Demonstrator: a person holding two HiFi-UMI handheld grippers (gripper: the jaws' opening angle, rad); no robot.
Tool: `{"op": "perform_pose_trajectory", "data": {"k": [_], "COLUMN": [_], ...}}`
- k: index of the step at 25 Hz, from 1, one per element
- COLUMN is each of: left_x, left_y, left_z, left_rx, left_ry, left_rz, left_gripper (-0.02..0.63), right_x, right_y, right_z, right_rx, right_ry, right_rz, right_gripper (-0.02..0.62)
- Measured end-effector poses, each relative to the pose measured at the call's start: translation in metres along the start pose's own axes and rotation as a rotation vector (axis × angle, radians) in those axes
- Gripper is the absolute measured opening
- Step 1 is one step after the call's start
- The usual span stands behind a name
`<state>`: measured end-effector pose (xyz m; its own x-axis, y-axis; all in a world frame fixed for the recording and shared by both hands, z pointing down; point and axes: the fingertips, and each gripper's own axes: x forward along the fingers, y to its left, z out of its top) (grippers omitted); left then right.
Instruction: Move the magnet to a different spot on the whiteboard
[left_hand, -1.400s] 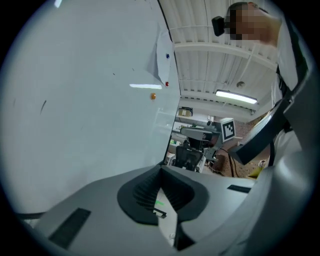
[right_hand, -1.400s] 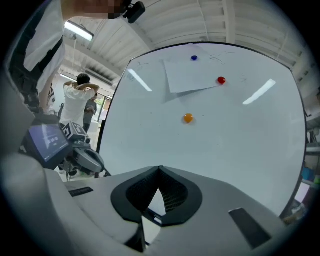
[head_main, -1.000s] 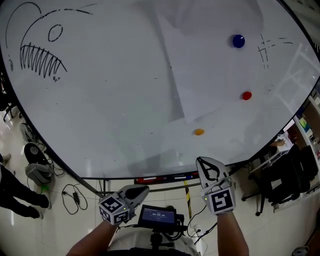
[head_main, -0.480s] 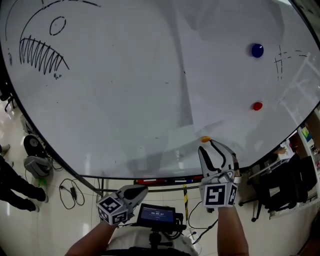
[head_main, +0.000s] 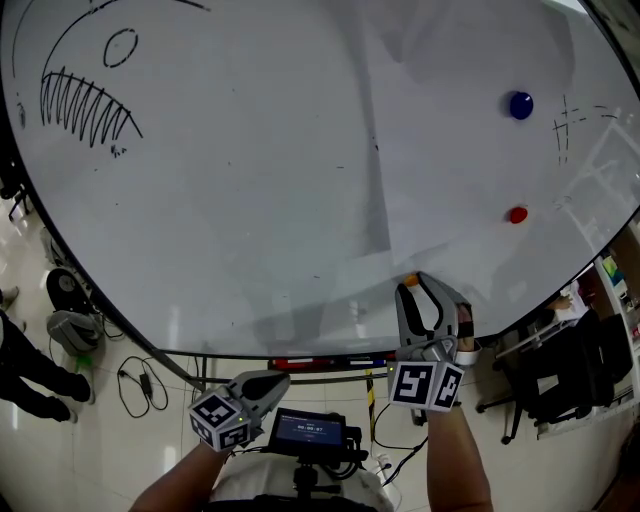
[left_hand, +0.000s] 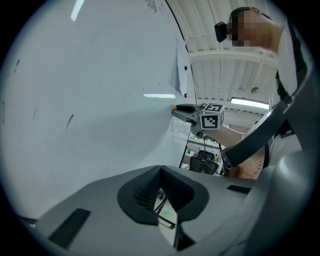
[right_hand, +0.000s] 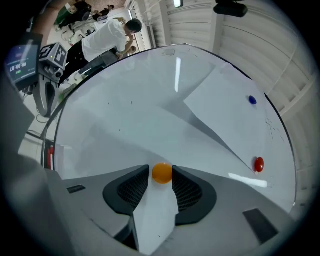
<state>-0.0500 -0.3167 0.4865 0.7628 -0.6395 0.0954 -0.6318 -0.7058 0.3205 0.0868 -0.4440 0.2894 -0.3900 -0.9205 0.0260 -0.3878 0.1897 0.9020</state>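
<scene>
My right gripper's (right_hand: 161, 170) fingers have just been opening and stand apart, with the orange magnet (right_hand: 162, 173) between their tips, low on the whiteboard (head_main: 250, 200) near its bottom edge. My left gripper (left_hand: 161, 172) hangs below the whiteboard's bottom edge, fingers together on nothing

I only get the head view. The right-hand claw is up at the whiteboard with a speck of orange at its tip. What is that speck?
Observer: The right gripper view shows a round orange magnet on the whiteboard, sitting between the jaws of the right gripper, which have just been opening.
Operator: Is it squeezing the magnet?
Observer: The jaws stand apart, one each side; I cannot tell whether they touch it.
Operator: And the other claw?
Observer: In the left gripper view, the left gripper has its jaws together with nothing between them.
</scene>
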Motion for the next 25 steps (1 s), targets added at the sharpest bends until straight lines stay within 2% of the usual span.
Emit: {"op": "perform_pose_trajectory", "data": {"k": [3,7,10,18,25], "left_x": [-0.001,-0.004,-0.009,-0.038,-0.062], "left_y": [0.000,0.000,0.001,0.003,-0.003], "left_z": [-0.001,0.001,0.003,0.001,-0.006], "left_rx": [-0.002,0.001,0.006,0.017,0.023], "left_ry": [0.002,0.001,0.000,-0.004,-0.015], "left_rz": [0.000,0.001,0.005,0.035,0.042], "left_gripper": [0.032,0.032,0.032,0.032,0.032], "right_x": [0.001,0.000,0.000,-0.015,-0.039], "right_y": [0.003,0.002,0.000,0.004,0.015], "right_z": [0.001,0.000,0.000,0.015,0.013], "right_rx": [-0.012,0.016,0.073,0.372,0.768], "right_ry": [0.014,0.019,0.015,-0.037,-0.130], "right_rz": [-0.001,0.005,0.019,0.050,0.108], "right_gripper": [0.129,0.137,0.135,0.137,0.137]}}
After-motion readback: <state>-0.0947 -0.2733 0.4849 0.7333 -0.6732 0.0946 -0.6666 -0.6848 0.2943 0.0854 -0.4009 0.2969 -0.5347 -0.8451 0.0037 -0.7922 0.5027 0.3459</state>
